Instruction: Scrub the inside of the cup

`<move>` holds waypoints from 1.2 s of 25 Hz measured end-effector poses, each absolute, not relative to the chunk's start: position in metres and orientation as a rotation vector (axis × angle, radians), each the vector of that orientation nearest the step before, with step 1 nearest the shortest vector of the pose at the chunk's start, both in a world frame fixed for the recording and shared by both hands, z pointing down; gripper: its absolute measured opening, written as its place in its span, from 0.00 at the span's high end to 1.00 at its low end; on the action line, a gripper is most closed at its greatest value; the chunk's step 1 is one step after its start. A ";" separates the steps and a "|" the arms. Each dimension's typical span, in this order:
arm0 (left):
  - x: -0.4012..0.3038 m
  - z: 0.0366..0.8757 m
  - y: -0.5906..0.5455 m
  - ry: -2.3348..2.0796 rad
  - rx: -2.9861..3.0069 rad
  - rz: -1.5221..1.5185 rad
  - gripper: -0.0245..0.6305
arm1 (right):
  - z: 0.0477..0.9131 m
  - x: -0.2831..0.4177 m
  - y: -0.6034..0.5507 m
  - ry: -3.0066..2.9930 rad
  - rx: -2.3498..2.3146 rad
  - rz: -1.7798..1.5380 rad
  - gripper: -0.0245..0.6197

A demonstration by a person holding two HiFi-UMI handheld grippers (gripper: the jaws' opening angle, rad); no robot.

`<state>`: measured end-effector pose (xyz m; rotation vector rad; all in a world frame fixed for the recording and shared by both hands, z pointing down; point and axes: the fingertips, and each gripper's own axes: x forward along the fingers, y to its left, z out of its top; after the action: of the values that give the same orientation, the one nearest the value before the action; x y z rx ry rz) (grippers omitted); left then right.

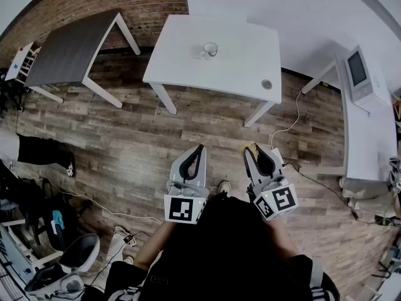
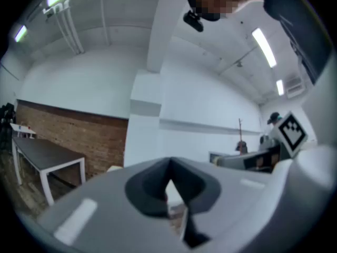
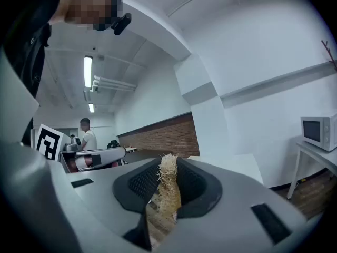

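From the head view I recorded both grippers held out over the brown wood-plank floor (image 1: 125, 143), well short of the white rectangular table (image 1: 188, 61). The left gripper (image 1: 200, 148) had its jaws together, with nothing seen between them. The right gripper (image 1: 254, 152) was clamped on a tan fibrous scrubber (image 1: 252, 147). On the table stood an upright white cup (image 1: 210, 49). Well apart from it, near the right front corner, lay a small grey round disc (image 1: 267, 84). A white microwave (image 1: 358, 73) sat on a white side table (image 1: 369, 143).

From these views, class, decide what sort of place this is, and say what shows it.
Probably a test lab or studio rather than a home: a white table standing alone, a microwave on a side bench, and a loose cable across the floor.
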<state>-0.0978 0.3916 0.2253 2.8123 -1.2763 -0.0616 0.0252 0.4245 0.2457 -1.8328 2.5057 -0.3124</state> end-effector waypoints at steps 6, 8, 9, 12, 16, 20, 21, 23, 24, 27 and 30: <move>-0.098 0.225 0.391 -1.276 2.814 -0.057 0.96 | 0.245 0.025 0.423 2.504 -1.835 -0.309 0.84; -0.099 0.225 0.393 -1.272 2.814 -0.062 0.96 | 0.245 0.024 0.425 2.503 -1.838 -0.308 0.84; -0.099 0.225 0.394 -1.271 2.814 -0.063 0.96 | 0.245 0.024 0.426 2.502 -1.840 -0.309 0.84; -0.097 0.226 0.395 -1.270 2.812 -0.060 0.96 | 0.245 0.026 0.428 2.500 -1.842 -0.308 0.84; -0.092 0.226 0.398 -1.270 2.816 -0.064 0.96 | 0.245 0.030 0.431 2.507 -1.846 -0.302 0.84; -0.085 0.228 0.407 -1.279 2.810 -0.048 0.96 | 0.242 0.038 0.437 2.512 -1.844 -0.286 0.84; -0.083 0.228 0.408 -1.283 2.810 -0.041 0.96 | 0.242 0.041 0.438 2.517 -1.842 -0.282 0.84; -0.076 0.230 0.410 -1.294 2.806 -0.033 0.96 | 0.243 0.046 0.439 2.531 -1.832 -0.281 0.84; -0.073 0.231 0.411 -1.302 2.801 -0.031 0.96 | 0.244 0.049 0.439 2.538 -1.824 -0.285 0.84; -0.064 0.233 0.411 -1.335 2.784 -0.020 0.96 | 0.248 0.057 0.437 2.563 -1.790 -0.306 0.84; -0.059 0.236 0.413 -1.371 2.774 -0.002 0.96 | 0.252 0.067 0.436 2.577 -1.759 -0.322 0.84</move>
<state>-0.0585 0.4127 0.2356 2.7737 -1.3714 -0.0025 0.0666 0.4360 0.2522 -1.7595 2.5769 -0.3216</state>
